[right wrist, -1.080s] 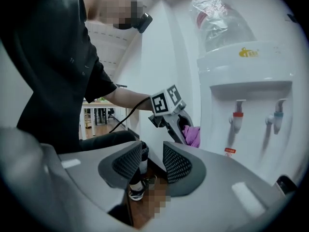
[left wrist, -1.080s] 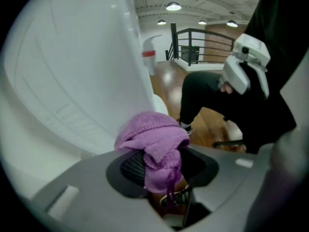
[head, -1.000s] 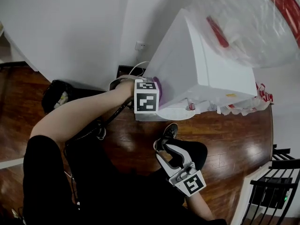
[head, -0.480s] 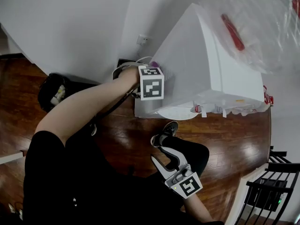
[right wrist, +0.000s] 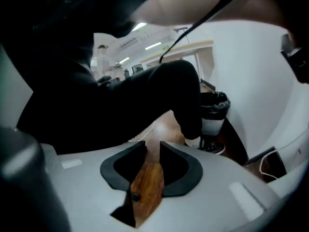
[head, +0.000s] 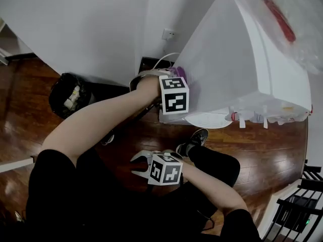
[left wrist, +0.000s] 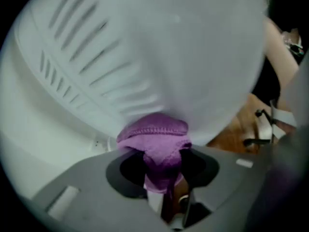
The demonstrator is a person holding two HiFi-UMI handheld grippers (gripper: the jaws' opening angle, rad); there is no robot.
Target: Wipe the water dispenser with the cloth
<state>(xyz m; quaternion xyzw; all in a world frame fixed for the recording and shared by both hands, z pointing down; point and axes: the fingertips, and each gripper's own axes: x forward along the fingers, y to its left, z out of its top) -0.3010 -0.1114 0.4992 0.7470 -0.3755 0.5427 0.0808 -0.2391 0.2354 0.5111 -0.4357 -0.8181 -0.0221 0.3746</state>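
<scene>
The white water dispenser [head: 237,69] stands against the wall at the upper right; its vented side panel [left wrist: 145,57] fills the left gripper view. My left gripper [head: 178,79] is shut on a purple cloth [left wrist: 155,138] and presses it against that panel. A bit of the cloth [head: 180,73] shows above the marker cube. My right gripper [head: 140,161] hangs low over the person's dark lap, away from the dispenser. Its jaws have just been closing; a narrow gap [right wrist: 153,146] remains, with nothing between them, only wood floor behind.
A black bin [head: 69,96] with rubbish stands by the wall at the left. A wall socket [head: 169,34] and a white cable [head: 162,60] sit behind the dispenser. A clear plastic bag [head: 290,19] lies on top. A black rack [head: 298,210] is at the lower right.
My right gripper swung from the lower right to the lower middle, turned to point left, and its jaws narrowed. The left gripper slid a little down the dispenser's side with the cloth.
</scene>
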